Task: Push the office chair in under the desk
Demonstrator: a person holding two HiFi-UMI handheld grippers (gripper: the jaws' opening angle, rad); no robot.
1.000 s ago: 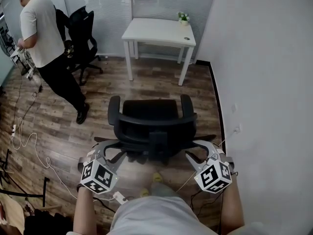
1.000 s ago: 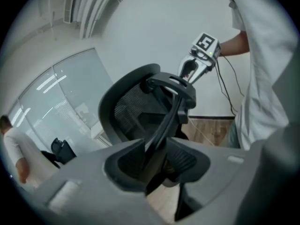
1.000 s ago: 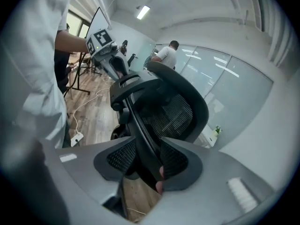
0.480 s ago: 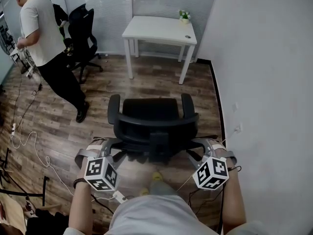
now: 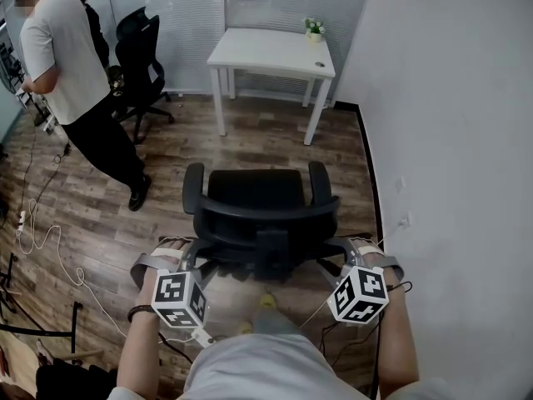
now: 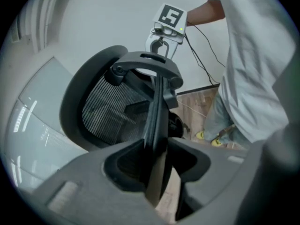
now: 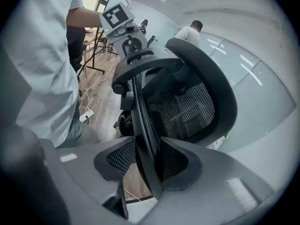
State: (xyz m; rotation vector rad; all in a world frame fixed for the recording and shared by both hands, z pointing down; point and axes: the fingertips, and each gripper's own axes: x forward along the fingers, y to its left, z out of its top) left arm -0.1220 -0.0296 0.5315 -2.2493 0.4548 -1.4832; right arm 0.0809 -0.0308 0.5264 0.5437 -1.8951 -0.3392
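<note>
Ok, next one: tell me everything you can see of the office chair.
The office chair is black, with a mesh backrest in a curved, plastic-looking frame, two armrests and a flat seat. It stands upright on the wood floor, seat facing the white desk but well short of it. The left gripper and right gripper each clamp a side edge of the backrest.

The office chair (image 5: 258, 211) stands before the desk (image 5: 271, 52), well apart.

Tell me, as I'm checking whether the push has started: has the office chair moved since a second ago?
No. The office chair stands just as far short of the desk as before.
</note>
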